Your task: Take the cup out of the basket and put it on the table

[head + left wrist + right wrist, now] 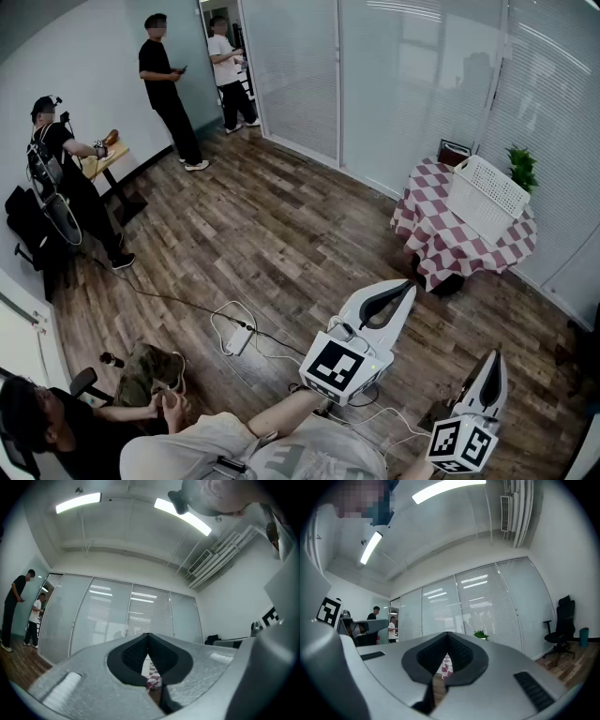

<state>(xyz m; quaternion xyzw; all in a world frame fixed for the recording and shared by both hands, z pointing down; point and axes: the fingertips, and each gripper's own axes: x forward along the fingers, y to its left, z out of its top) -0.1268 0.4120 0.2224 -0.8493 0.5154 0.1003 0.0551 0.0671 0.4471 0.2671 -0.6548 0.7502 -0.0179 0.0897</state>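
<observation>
One cup, the item sought: not visible in any view; judged to lie inside the white slatted basket [487,195], whose walls hide its contents from here

Basket stands on the small table [433,242], draped in red-and-white check, well apart from both tools across open wood floor [281,225]; potted plant [521,169] just behind it

Left gripper [409,285]: jaws together, nothing between them, pointed toward the table

Right gripper [494,356]: likewise closed and empty, lower and nearer the person

Hazards, as judged:
- shut jaws would knock the cup rather than straddle it unless widened before the reach
- the cup's pose is unknown, so a blind reach may catch a wall and drag the light basket
- the basket covers much of the tabletop, so a set-down near the edge could tip off
- loose cables [239,330] on the floor may snag feet on approach
</observation>
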